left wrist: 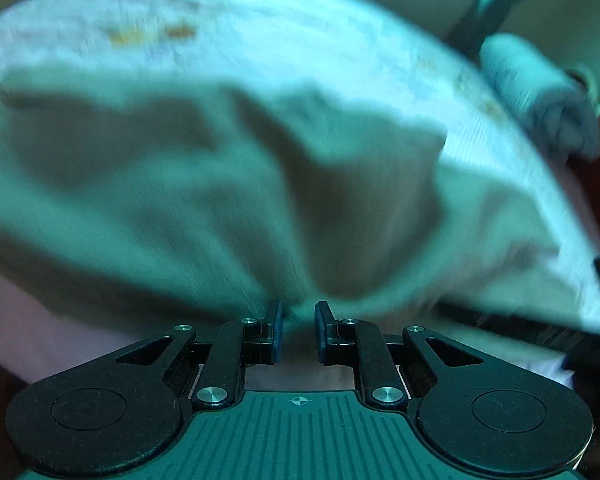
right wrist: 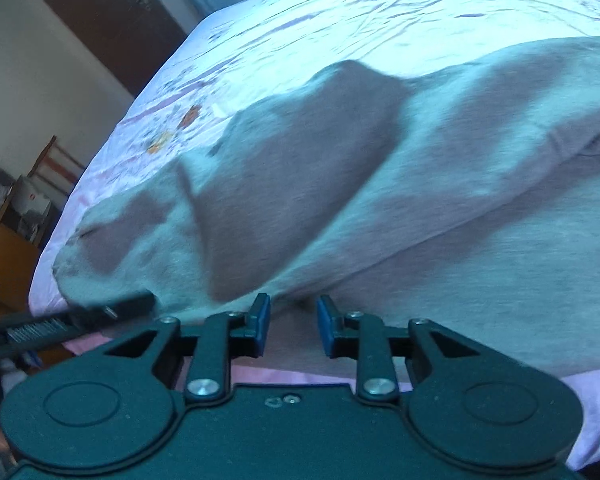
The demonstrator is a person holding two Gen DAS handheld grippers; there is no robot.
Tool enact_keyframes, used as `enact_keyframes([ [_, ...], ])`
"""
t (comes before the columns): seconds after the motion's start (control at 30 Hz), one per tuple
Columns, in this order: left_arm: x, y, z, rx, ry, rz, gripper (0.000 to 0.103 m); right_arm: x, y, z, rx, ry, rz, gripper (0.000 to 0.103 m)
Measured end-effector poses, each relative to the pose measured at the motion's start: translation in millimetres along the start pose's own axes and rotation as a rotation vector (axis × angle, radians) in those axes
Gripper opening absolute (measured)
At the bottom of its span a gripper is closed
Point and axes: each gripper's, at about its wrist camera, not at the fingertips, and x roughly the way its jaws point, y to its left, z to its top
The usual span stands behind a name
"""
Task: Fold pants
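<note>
**Bedspread, grey pants, both tongs at the near hem**

Pink-and-white printed bedspread (right wrist: 340, 20) covers the bed that carries the work, crumpled and patterned with small orange motifs.

Nearest in the left wrist view, the left tongs (left wrist: 299, 330) stand with a narrow gap between the black pads, and a bunched peak of the light grey knit pants (left wrist: 228, 184) rises right at the tips. That view is badly smeared, so I cannot tell whether the cloth is pinched or merely lies in front. In the right wrist view, the right tongs (right wrist: 293, 330) are parted, blue pads apart, hovering at the near edge of the same grey fabric without closing on it.

The pants (right wrist: 380, 184) lie across the bed in two overlapping layers, one flap turned over the other, so a fold seems under way rather than finished. The next move likely calls for a firm pinch on the near edge at both sides, then carrying it evenly over the far layer.

Farther off, a rolled pale cloth bundle (left wrist: 540, 96) sits by the bed's edge. Beyond the bed, a dark brown wooden door (right wrist: 112, 16) and a cluttered yellow wooden cabinet (right wrist: 4, 264) stand against a cream wall.
</note>
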Motion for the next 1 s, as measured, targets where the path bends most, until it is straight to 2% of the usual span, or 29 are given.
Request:
enact_keyframes([
  [0.07, 6, -5, -7, 0.020, 0.002, 0.026, 0.016, -5, -10, 2, 0.017, -0.008, -0.011, 0.025],
  [0.2, 4, 0, -5, -0.035, 0.014, 0.010, 0.016, -12, -20, 3, 0.025, -0.023, -0.021, 0.031],
  [0.43, 4, -4, -5, -0.010, 0.007, 0.035, 0.016, -6, -19, -1, 0.029, -0.001, 0.024, 0.033],
  [0.7, 5, -5, -2, -0.013, 0.005, 0.035, 0.016, -3, -14, 0, 0.030, -0.005, 0.024, 0.052],
  [1.0, 7, -7, -2, 0.005, 0.005, 0.040, 0.016, -2, -26, 5, 0.048, -0.013, -0.020, 0.053],
])
